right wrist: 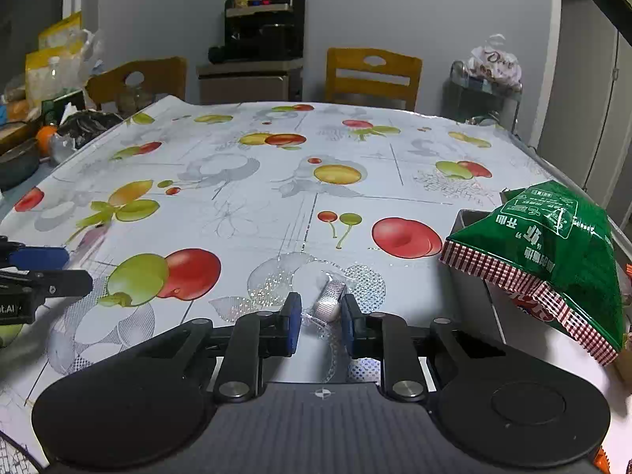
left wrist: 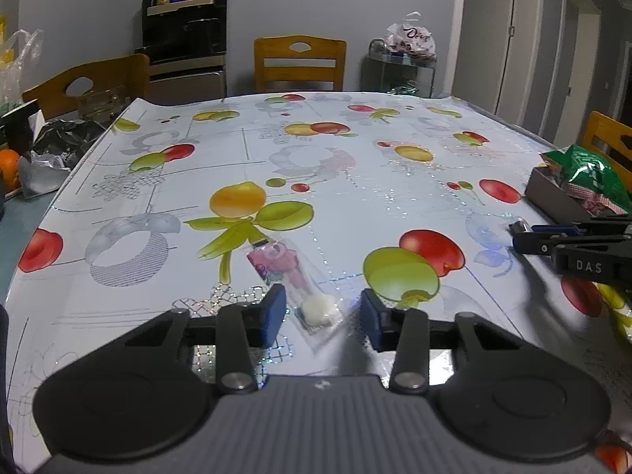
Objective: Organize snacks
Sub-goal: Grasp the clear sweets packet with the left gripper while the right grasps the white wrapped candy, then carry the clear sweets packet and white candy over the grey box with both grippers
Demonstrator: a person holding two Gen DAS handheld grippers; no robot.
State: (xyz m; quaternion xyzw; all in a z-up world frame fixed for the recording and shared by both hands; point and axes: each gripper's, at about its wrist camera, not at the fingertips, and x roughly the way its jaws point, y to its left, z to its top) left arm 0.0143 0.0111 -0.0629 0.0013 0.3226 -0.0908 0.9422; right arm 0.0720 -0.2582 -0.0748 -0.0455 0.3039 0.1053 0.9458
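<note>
A clear packet (left wrist: 292,276) with pink print and a round white sweet lies on the fruit-print tablecloth (left wrist: 335,181). My left gripper (left wrist: 324,316) stands over its near end, one blue pad on each side with a gap to each, so it is open. My right gripper (right wrist: 320,312) is shut on a small clear-wrapped silver-and-white candy (right wrist: 330,300) just above the cloth. It shows at the right edge of the left wrist view as the right gripper (left wrist: 525,233). A grey box (right wrist: 468,221) to its right holds a green snack bag (right wrist: 553,245).
Wooden chairs (left wrist: 300,63) (right wrist: 373,75) stand at the far side, beside a black appliance (left wrist: 185,35) and a cart with a plastic bag (left wrist: 410,39). An orange (left wrist: 8,166), a dark bag (left wrist: 67,138) and other clutter sit left of the cloth.
</note>
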